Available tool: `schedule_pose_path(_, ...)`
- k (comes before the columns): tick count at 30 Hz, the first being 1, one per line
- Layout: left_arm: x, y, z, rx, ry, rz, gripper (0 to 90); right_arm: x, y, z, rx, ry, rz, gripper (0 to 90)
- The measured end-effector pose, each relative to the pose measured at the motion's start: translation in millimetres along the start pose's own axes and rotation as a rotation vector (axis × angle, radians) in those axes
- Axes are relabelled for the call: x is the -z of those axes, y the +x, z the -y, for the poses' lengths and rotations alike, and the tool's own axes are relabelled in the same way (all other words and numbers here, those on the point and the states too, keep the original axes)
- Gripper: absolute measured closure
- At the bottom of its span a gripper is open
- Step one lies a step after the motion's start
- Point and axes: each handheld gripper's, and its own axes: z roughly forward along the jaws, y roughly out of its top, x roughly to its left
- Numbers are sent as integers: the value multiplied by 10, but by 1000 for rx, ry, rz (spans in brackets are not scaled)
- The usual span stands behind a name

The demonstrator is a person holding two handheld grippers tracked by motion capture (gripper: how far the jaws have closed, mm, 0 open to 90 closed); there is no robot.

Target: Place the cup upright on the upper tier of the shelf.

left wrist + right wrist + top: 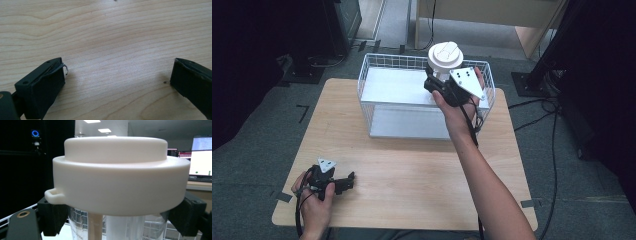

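At lower left of the high view, the left gripper [346,182] rests released on the bench [412,170]. Upper right, the right gripper [435,82] grasps an upright white-lidded container [445,59] (clear-bodied) above the wire basket [377,75], directly beneath.

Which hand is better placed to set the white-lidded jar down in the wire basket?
Right: the right gripper already grips the jar above the basket. The left gripper rests open on the table.
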Motion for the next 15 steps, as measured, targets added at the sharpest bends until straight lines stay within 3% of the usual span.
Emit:
schedule_pose_path(6,0,0,0,0,0,0,0,-209,-21,40,-9,24,33,149)
schedule_pose_path(15,1,0,0,0,0,0,0,-458,-27,51,-9,40,38,149)
